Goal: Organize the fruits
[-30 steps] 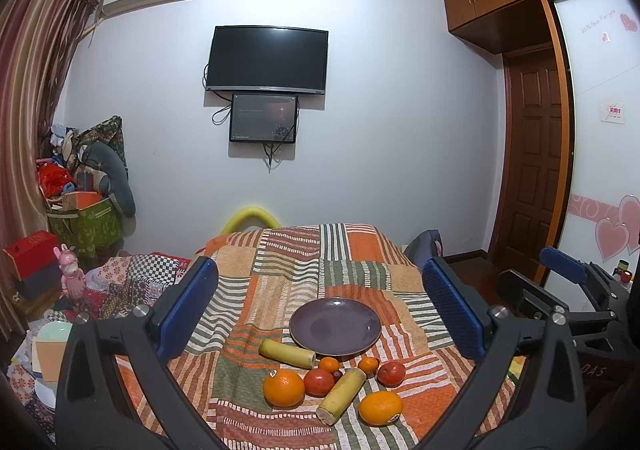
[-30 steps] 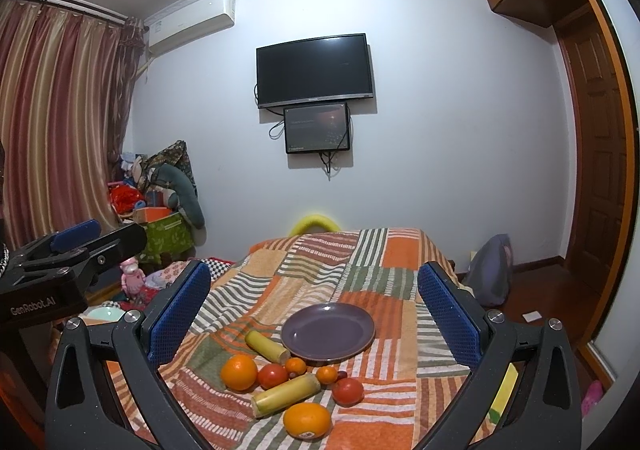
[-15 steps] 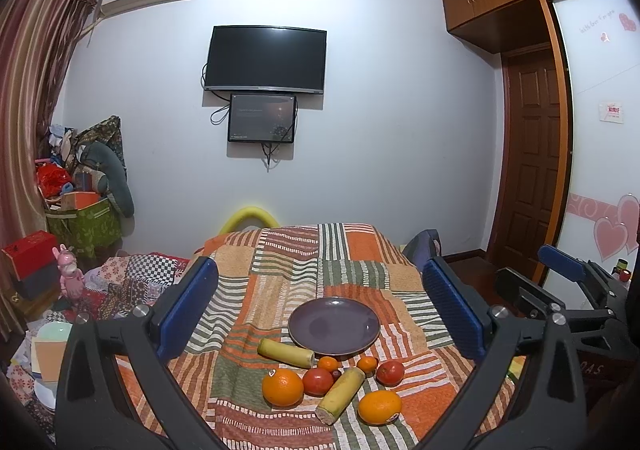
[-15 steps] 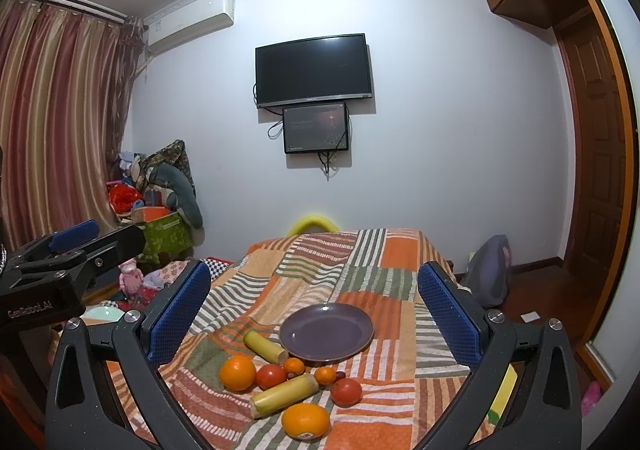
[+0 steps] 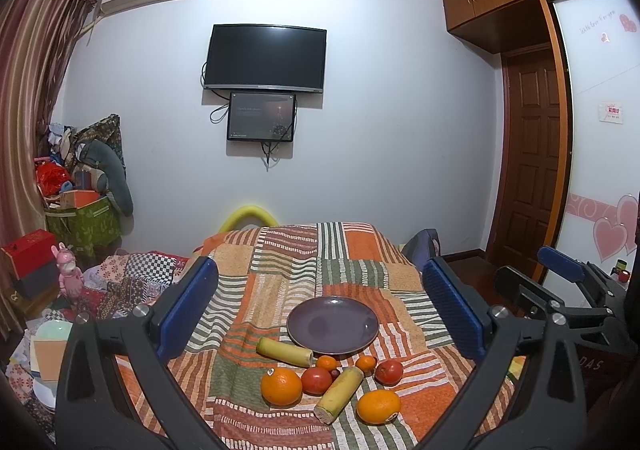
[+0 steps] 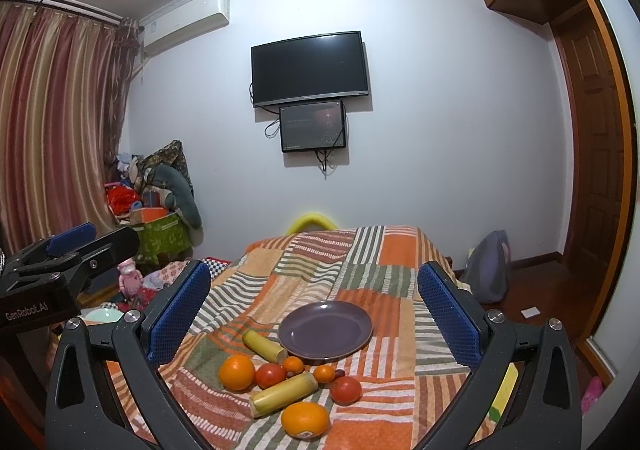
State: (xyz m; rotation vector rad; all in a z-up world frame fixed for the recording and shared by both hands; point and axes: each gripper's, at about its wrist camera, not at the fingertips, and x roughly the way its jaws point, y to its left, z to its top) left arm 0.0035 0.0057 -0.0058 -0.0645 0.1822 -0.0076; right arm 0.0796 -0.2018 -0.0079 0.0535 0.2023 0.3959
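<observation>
My left claw (image 5: 320, 310) hangs wide apart and holds nothing, its blue knurled pads (image 5: 188, 306) framing the fruit pile from above and well back; my right claw (image 6: 312, 314) is just as wide and just as bare, off to my right with the same outlook. Nothing is on the purple plate (image 5: 333, 324) yet, so I judge the sorting has not begun. The plate is smooth, shallow and glossy, sitting on a soft patchwork blanket (image 5: 280, 274) that rumples under weight. That is my worry: the two large oranges (image 5: 281, 386) (image 5: 378, 406) and the red tomato-like fruits (image 5: 316, 380) (image 5: 389, 372) are round and slick, and a pinch off-centre could squirt one away across the cloth, or bruise a soft one. The two small tangerines (image 5: 326, 363) (image 5: 366, 364) sit tight among the others, so reaching for one may nudge its neighbours. The two yellow-green cane-like sticks (image 5: 284, 352) (image 5: 340, 394) are stiff cylinders; one touches the plate's rim, and lifting it carelessly could tip or slide the plate.
</observation>
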